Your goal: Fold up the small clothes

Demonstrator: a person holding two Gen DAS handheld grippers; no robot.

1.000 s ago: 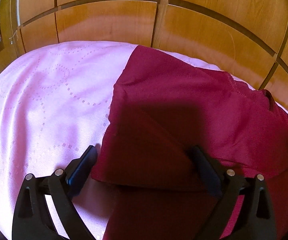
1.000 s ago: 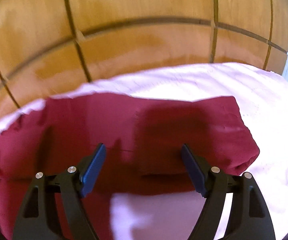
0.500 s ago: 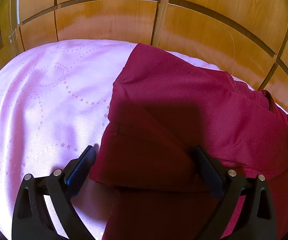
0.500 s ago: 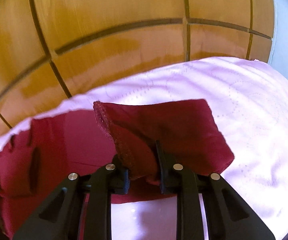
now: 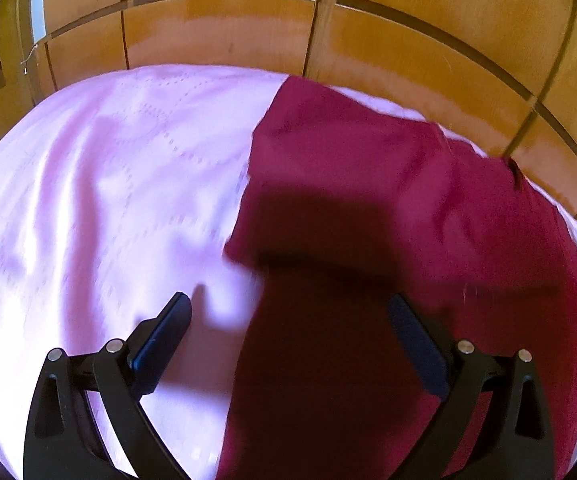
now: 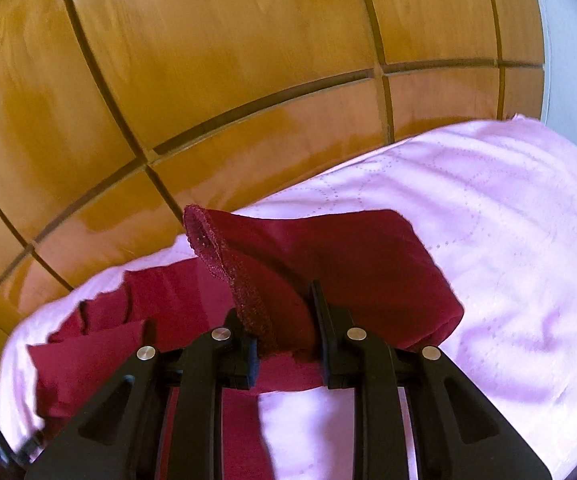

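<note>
A dark red garment lies partly folded on a pink bedsheet. My left gripper hovers open above the garment's left edge; its left finger is over bare sheet, its right finger over the cloth, and nothing is gripped. In the right wrist view, my right gripper is shut on a bunched, hemmed edge of the garment. That edge is lifted off the sheet, with the stitched hem standing up to the left of the jaws.
A glossy wooden panelled wardrobe rises right behind the bed and fills the upper part of the right wrist view. A pale wall shows at far right. Open sheet spreads left of the garment.
My right gripper went from wide open to shut on the garment's edge and raised it, rolling as it rose. My left gripper drew back, so the garment's fold now lies farther from its fingers.
</note>
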